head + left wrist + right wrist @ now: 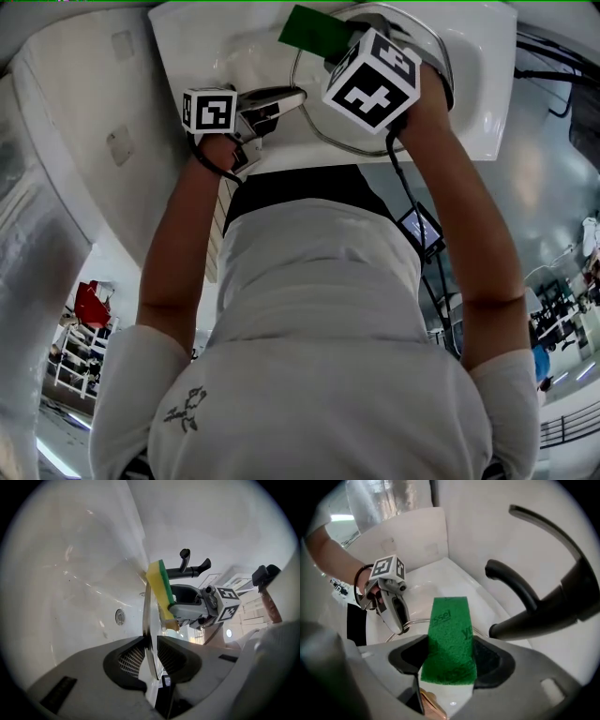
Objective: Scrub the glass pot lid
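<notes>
The glass pot lid point(149, 620) is gripped by its rim between the narrowly parted jaws of the left gripper point(151, 644), over the middle of the sink point(487, 84). A green-and-yellow sponge point(449, 639) is clamped in the right gripper point(449, 656), just beside the lid's face.

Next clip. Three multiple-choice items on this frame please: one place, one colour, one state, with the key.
1. Where is the glass pot lid? A) flat on a table B) on edge over the sink, in the left gripper C) on a shelf
2. What colour is the sponge's scouring face? A) green B) red C) blue
3. How do the right gripper's jaws stand? A) apart and empty B) shut on the lid C) shut on the sponge

1 B: its rim sits between the left jaws above the white sink.
2 A: the green face shows in the right gripper view.
3 C: both jaws press the sponge's sides.
</notes>
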Action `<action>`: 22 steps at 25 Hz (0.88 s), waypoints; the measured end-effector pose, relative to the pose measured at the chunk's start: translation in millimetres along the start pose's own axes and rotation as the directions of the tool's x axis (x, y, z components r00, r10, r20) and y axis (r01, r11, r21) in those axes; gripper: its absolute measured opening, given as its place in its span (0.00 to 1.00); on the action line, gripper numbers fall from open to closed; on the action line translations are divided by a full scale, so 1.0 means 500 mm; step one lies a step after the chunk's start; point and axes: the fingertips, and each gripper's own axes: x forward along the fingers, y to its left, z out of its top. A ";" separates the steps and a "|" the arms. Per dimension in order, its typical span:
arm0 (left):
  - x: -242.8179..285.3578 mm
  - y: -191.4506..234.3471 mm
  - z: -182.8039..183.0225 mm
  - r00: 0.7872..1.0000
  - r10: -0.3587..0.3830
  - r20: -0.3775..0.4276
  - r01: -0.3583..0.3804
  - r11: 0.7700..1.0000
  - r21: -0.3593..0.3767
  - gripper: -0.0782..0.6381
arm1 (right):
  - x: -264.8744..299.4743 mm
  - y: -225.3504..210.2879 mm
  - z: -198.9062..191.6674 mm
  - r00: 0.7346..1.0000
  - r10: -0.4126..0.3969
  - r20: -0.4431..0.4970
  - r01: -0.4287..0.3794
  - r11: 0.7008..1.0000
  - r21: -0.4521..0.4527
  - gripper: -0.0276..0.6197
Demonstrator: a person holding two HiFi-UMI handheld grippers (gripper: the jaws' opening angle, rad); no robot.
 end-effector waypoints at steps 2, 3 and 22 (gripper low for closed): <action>-0.001 0.002 -0.001 1.000 -0.001 0.004 0.001 1.000 -0.005 0.22 | -0.003 0.012 -0.004 1.000 -0.020 0.018 0.020 0.999 0.044 0.50; -0.001 0.003 -0.002 1.000 -0.002 0.005 0.002 1.000 -0.007 0.22 | -0.004 0.021 -0.008 0.999 -0.025 0.027 0.023 0.998 0.061 0.50; -0.001 0.003 0.001 0.999 -0.013 0.039 0.014 1.000 -0.026 0.22 | -0.047 0.207 -0.129 0.991 -0.089 0.100 0.072 0.985 0.157 0.49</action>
